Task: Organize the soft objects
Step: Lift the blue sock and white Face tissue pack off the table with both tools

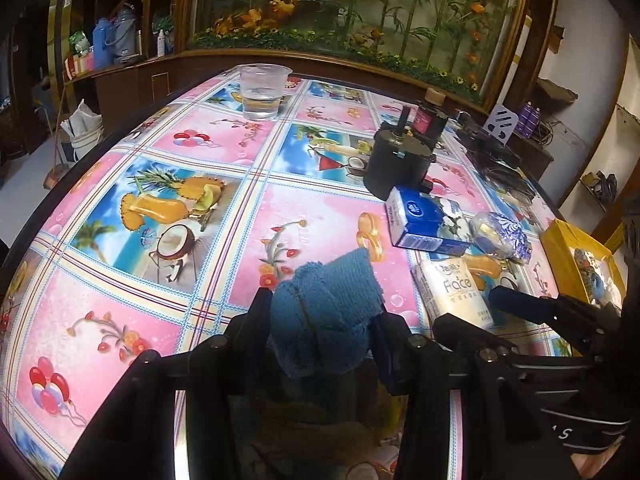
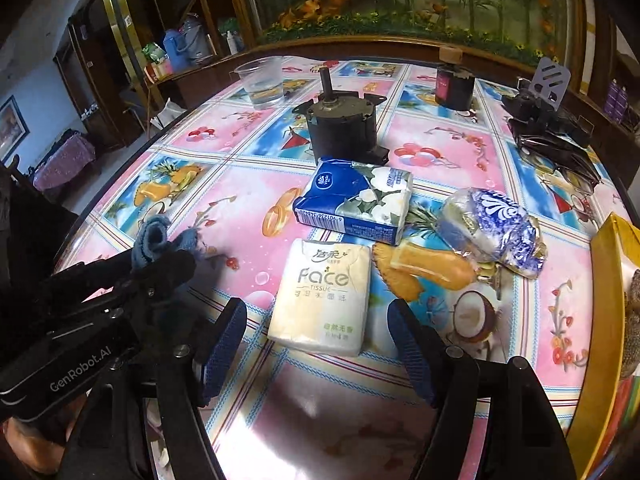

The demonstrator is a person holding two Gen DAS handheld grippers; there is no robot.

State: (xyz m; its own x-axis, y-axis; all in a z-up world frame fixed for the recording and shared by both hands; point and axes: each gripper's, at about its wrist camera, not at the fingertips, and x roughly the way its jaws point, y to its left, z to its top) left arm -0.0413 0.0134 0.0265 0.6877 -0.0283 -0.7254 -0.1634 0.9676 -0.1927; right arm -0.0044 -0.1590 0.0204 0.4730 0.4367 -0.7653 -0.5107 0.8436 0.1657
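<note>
My left gripper is shut on a blue knitted cloth and holds it just above the tablecloth; the cloth also shows in the right wrist view. My right gripper is open, its fingers either side of the near end of a white "Face" tissue pack lying flat. That pack shows in the left wrist view. Beyond it lie a blue tissue pack and a blue-and-white plastic bag. A yellow box with a soft toy inside stands at the right.
A black motor stands behind the blue pack. A clear cup of water, a dark bottle and black gear with glasses sit toward the table's far side. The table edge curves on the left.
</note>
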